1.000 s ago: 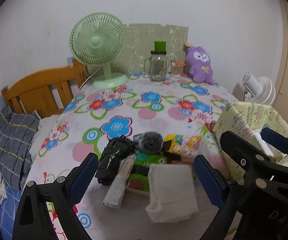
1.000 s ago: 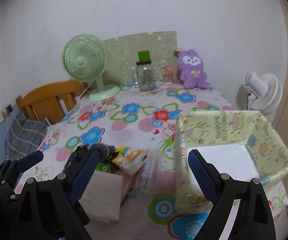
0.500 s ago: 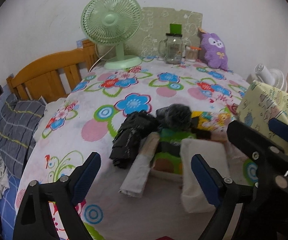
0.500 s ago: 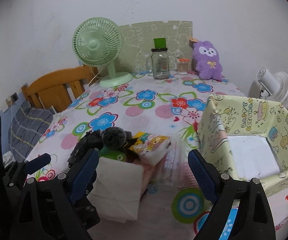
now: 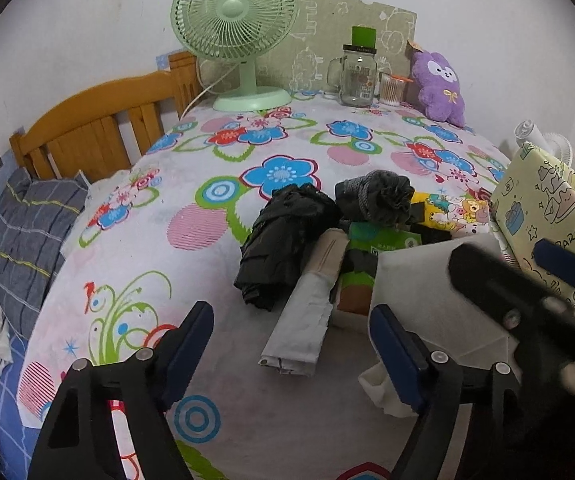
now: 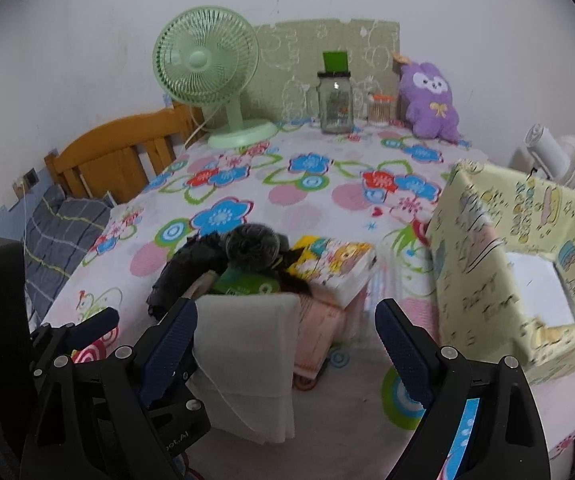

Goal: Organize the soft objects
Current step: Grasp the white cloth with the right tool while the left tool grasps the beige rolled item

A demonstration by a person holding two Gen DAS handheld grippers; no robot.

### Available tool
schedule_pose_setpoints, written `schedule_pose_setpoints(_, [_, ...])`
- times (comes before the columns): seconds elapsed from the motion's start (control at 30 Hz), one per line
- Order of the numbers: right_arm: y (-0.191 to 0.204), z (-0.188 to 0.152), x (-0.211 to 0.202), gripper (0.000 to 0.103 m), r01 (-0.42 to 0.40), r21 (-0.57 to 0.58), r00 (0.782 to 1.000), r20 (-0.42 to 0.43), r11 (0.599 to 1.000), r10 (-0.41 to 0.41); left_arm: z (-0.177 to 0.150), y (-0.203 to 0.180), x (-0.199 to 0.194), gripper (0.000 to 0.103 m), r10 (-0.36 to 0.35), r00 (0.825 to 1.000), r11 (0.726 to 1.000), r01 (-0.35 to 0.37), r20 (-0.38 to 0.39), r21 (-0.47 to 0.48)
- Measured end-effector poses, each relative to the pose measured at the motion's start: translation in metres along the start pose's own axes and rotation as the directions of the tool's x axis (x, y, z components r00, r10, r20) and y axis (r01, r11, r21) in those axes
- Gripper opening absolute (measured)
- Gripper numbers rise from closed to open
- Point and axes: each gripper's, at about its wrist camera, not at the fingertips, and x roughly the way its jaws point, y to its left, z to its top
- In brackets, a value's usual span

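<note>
I judge the sorting barely begun: the yellow-green patterned fabric box (image 6: 483,264) looks empty, and the heap of soft goods — black crumpled bag (image 5: 287,236), grey knitted bundle (image 5: 379,196), white folded cloth (image 6: 247,352) — lies beside it on the flowered bench (image 5: 215,208). Left gripper (image 5: 291,344) and right gripper (image 6: 287,344) hover with jaws wide, holding nothing. Since a second ago both have closed in on the heap.

The right gripper (image 5: 543,276) crosses the left wrist view as a dark blur, hiding part of the white cloth (image 5: 419,276). The yellow patterned box (image 5: 543,208) is cut off at that view's right edge — its print smears in the right wrist view. The green packet (image 6: 247,284) lies mostly buried — label unreadable.
</note>
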Motion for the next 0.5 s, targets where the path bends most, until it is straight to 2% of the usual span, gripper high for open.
schedule_pose_setpoints(0.23, [0.013,-0.004,0.018,0.093,-0.016,-0.021,0.998,-0.067,1.0,0.015,-0.001,0.002,0.001,0.071,-0.048,0.999,0.999,0.048,0.003,-0.002])
schedule_pose_setpoints(0.3, [0.015,-0.005,0.024,0.093,-0.016,-0.022,0.996,-0.083,1.0,0.014,-0.001,0.003,0.002,0.065,-0.064,0.998,0.998,0.064,-0.005,-0.007])
schedule_pose_setpoints(0.37, [0.016,-0.006,0.028,0.093,-0.016,-0.021,0.995,-0.097,1.0,0.014,-0.002,0.006,0.003,0.051,-0.088,0.996,0.996,0.088,-0.021,-0.022])
schedule_pose_setpoints(0.5, [0.02,-0.007,0.033,0.087,-0.027,-0.032,0.993,-0.113,0.999,0.023,-0.006,0.009,0.011,0.043,-0.087,0.994,0.996,0.086,-0.067,-0.019])
